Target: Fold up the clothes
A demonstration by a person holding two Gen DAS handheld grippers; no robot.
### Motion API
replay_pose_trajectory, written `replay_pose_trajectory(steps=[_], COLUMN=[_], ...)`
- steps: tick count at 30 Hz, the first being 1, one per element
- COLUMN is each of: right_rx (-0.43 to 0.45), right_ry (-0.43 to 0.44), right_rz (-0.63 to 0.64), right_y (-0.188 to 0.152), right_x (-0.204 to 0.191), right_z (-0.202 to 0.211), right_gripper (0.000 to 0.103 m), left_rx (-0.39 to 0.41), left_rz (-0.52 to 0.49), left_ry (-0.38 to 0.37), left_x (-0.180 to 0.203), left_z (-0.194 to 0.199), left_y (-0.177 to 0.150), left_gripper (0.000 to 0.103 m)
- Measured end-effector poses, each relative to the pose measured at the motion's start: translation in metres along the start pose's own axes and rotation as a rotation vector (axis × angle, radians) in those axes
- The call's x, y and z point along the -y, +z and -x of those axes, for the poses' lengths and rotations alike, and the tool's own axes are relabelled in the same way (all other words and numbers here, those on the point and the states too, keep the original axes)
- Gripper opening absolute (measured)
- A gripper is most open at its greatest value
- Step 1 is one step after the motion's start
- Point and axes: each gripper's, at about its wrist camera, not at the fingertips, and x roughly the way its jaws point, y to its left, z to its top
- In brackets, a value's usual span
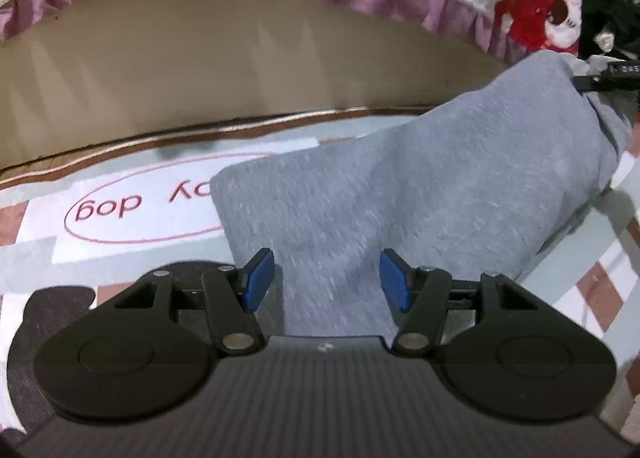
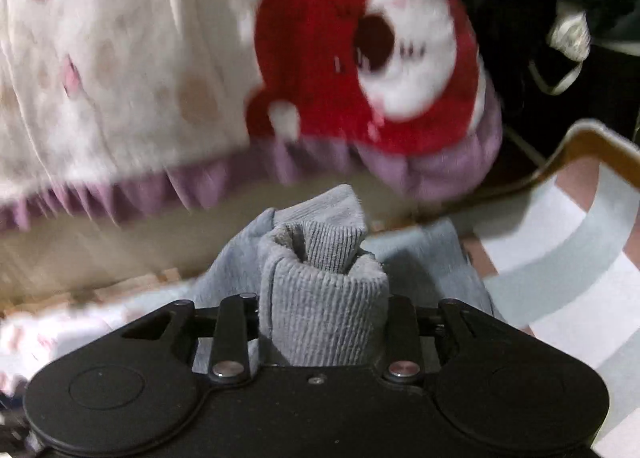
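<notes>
1. While right gripper (image 2: pixel 324 298) clamps the grey garment (image 1: pixel 420 198) by its bunched ribbed cuff (image 2: pixel 324 290), cloth drapes down onto the rug (image 1: pixel 132 186).
2. Left gripper (image 1: pixel 327 280) hovers over the garment, jaws apart, gripping nothing.

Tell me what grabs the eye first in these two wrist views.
The grey garment sprawls across the patterned rug, between the open left gripper fingers. In the right wrist view, the right gripper clamps a bunched ribbed cuff of it. Behind, a white quilt with a red bear and purple frill hangs down.
</notes>
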Motion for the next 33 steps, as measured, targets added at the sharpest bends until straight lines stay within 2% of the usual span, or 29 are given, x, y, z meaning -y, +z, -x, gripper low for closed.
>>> replay_pose_trajectory(steps=[1, 3, 5, 6, 7, 8, 9, 11, 12, 14, 17, 21, 22, 24, 26, 29, 32, 33], right_rx=[-0.007, -0.021, -0.104, -0.094, -0.073, -0.054, -0.044, -0.027, -0.025, -0.024, -0.034, -0.033, -0.043, -0.07, -0.095, -0.094, -0.046, -0.021], right_ry=[-0.035, -0.104, -0.202, -0.188, -0.161, -0.095, -0.051, 0.024, 0.034, 0.043, 0.032, 0.102, 0.12, 0.222, 0.325, 0.308, 0.2, 0.198], right_rz=[0.019, 0.056, -0.081, -0.184, -0.293, -0.353, -0.374, -0.404, -0.415, -0.434, -0.481, -0.514, -0.52, -0.573, -0.639, -0.626, -0.61, -0.606], right_y=[0.004, 0.012, 0.021, 0.02, 0.019, 0.014, 0.004, -0.016, -0.03, -0.06, -0.089, -0.098, -0.099, -0.109, -0.122, -0.128, -0.124, -0.123], right_x=[0.005, 0.014, 0.043, 0.057, 0.07, 0.078, 0.079, 0.079, 0.078, 0.076, 0.076, 0.072, 0.071, 0.066, 0.061, 0.051, 0.048, 0.05], right_z=[-0.005, -0.014, -0.024, -0.016, -0.004, 0.008, 0.019, 0.043, 0.047, 0.054, 0.043, 0.026, 0.022, 0.017, 0.012, 0.002, 0.0, 0.002], right_gripper=[0.052, 0.07, 0.07, 0.07, 0.07, 0.07, 0.07, 0.073, 0.078, 0.078, 0.078, 0.078, 0.074, 0.067, 0.067, 0.068, 0.069, 0.07], left_rx=[-0.011, -0.021, 0.017, 0.05, 0.078, 0.107, 0.133, 0.142, 0.148, 0.142, 0.107, 0.026, -0.004, -0.013, -0.016, -0.03, -0.028, -0.026], left_rz=[-0.006, -0.017, 0.015, 0.049, 0.082, 0.116, 0.147, 0.098, 0.064, 0.0, -0.016, 0.02, 0.02, 0.0, 0.003, -0.002, 0.001, 0.007], left_ry=[-0.001, -0.001, -0.005, -0.012, -0.052, -0.091, -0.128, -0.129, -0.13, -0.136, -0.108, -0.072, -0.061, -0.058, -0.055, -0.051, -0.06, -0.062], left_x=[0.001, 0.002, -0.002, -0.007, -0.013, -0.02, -0.026, -0.023, -0.02, -0.009, 0.002, 0.002, 0.002, 0.001, -0.001, -0.002, -0.005, -0.005], left_z=[-0.004, -0.01, -0.002, 0.008, 0.016, 0.025, 0.034, 0.037, 0.037, 0.034, 0.021, 0.002, -0.004, -0.008, -0.006, -0.006, -0.007, -0.007], left_y=[0.0, 0.0, -0.001, -0.001, -0.002, -0.003, -0.004, -0.002, 0.0, 0.001, -0.001, -0.013, -0.018, -0.024, -0.025, -0.024, -0.025, -0.025], left_gripper=[0.058, 0.058, 0.057, 0.057, 0.058, 0.058, 0.058, 0.057, 0.057, 0.057, 0.057, 0.058, 0.058, 0.058, 0.058, 0.058, 0.059, 0.059])
